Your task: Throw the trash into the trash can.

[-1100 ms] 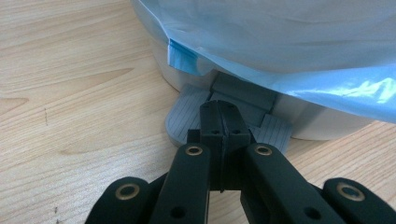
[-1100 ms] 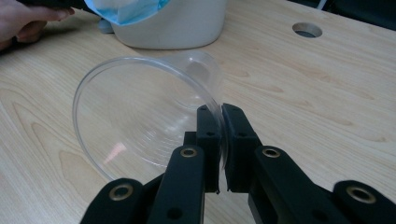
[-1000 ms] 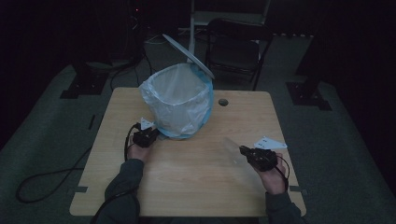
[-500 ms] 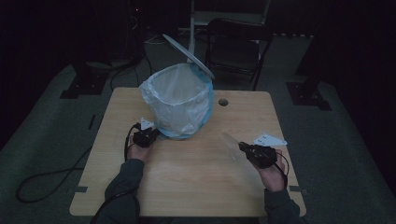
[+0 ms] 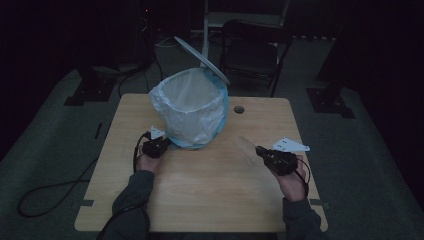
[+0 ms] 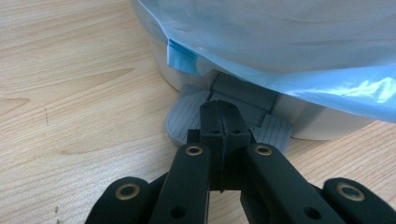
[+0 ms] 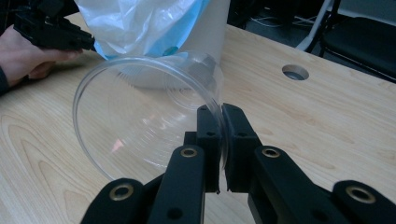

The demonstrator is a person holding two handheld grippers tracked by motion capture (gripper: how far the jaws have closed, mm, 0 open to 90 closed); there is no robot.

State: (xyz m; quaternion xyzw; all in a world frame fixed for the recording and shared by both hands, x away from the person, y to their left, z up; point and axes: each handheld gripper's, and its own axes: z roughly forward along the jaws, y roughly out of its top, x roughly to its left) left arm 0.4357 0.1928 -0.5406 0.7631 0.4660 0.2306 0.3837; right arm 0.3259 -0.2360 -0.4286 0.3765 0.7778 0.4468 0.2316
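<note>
A pedal bin (image 5: 192, 107) lined with a pale blue bag (image 6: 289, 42) stands at the table's middle left, its lid (image 5: 202, 59) tilted up behind it. My left gripper (image 5: 164, 145) is shut, and its closed tips (image 6: 223, 112) rest on the bin's grey foot pedal (image 6: 187, 119). To the right, my right gripper (image 5: 260, 151) is shut on the rim of a clear plastic cup (image 7: 140, 112). The cup (image 5: 246, 147) is held on its side above the wood, with its mouth facing the bin (image 7: 210, 28).
The wooden table (image 5: 210, 200) has a round cable hole (image 7: 295, 72) behind the bin's right side. A black folding chair (image 5: 252, 52) stands beyond the far edge. A cable (image 5: 55, 187) trails off the table's left side onto the floor.
My right gripper has moved the cup slightly forward and left, toward the bin. The left gripper has stayed on the pedal and the lid has stayed up.
</note>
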